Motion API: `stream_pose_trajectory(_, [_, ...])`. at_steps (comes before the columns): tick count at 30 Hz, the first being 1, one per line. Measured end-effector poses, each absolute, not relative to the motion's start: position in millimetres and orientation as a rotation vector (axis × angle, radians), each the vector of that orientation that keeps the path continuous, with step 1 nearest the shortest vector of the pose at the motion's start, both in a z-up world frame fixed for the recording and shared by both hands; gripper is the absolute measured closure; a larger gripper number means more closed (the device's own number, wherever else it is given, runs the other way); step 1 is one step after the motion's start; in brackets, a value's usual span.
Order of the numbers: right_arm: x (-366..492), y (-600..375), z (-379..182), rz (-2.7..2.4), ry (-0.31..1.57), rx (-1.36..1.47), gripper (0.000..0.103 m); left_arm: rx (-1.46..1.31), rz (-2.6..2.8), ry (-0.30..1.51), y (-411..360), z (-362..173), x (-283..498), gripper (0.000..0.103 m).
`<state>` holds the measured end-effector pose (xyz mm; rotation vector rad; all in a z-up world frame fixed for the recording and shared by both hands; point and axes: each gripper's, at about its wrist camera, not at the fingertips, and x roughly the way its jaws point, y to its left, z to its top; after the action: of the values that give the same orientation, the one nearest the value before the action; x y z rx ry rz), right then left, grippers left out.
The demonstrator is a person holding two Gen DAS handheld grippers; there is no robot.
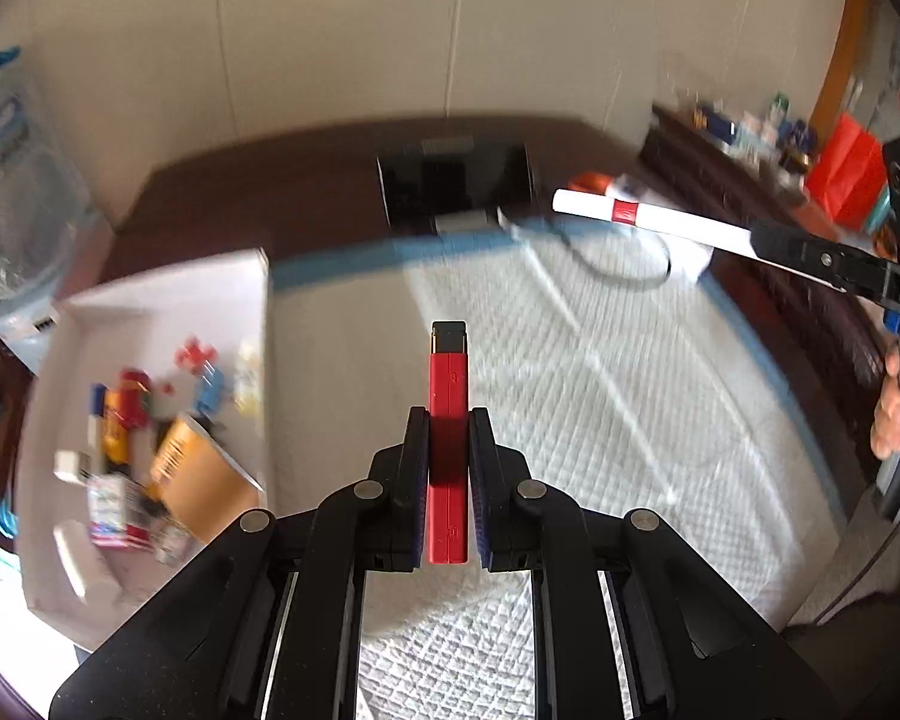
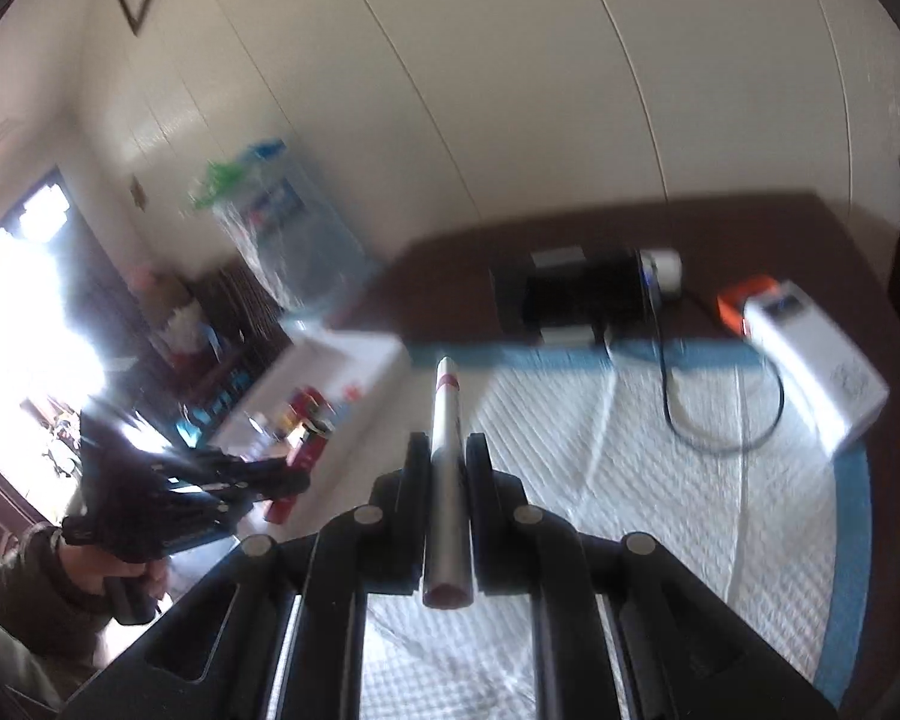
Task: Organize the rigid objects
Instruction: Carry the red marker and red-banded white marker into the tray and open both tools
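While both grippers are hanging above the quilted white pad [image 1: 600, 420], we are gripping one object in each. Our left gripper [image 1: 449, 420] is clamping a slim red stick with a black cap [image 1: 448, 396]; the pads are pressing its two long sides, the capped end is sticking out past the fingertips, and the other end is reaching back between the fingers toward the camera. Our right gripper [image 2: 447, 444] is pinching a white tube with a red band [image 2: 446, 420] in the same lengthwise manner, the banded end projecting beyond the tips and a reddish end face showing behind the pads. Seen from the left wrist, that tube [image 1: 648, 219] is jutting from the right gripper [image 1: 768, 237] well off to the right of the left fingers, a hand [image 1: 897, 414] holding the handle below. To the left of the left fingers a white box [image 1: 150, 300] is holding a blurred jumble of small coloured items [image 1: 150, 420]. Beyond both sets of fingertips a black device [image 1: 456, 186] is standing on the dark table [image 1: 240, 204]; right of the right fingers a white unit [image 2: 816, 360] is lying at the pad's edge, with a dark cable [image 2: 714, 420] looping across the pad beside it.
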<state>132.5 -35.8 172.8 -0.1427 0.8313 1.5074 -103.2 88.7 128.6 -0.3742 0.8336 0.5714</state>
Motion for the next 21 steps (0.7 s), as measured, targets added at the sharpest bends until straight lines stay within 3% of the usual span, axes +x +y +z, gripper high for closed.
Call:
stream_pose_trajectory(12, [83,-41,280,1.703,0.579,0.039,0.093,-0.286,0.669,0.555,82,239,-167,0.091])
stream_pose_trajectory(21, [52,-27,287,1.777,0.542,0.042,0.093,-0.298,0.719,0.486,82,256,-207,0.091])
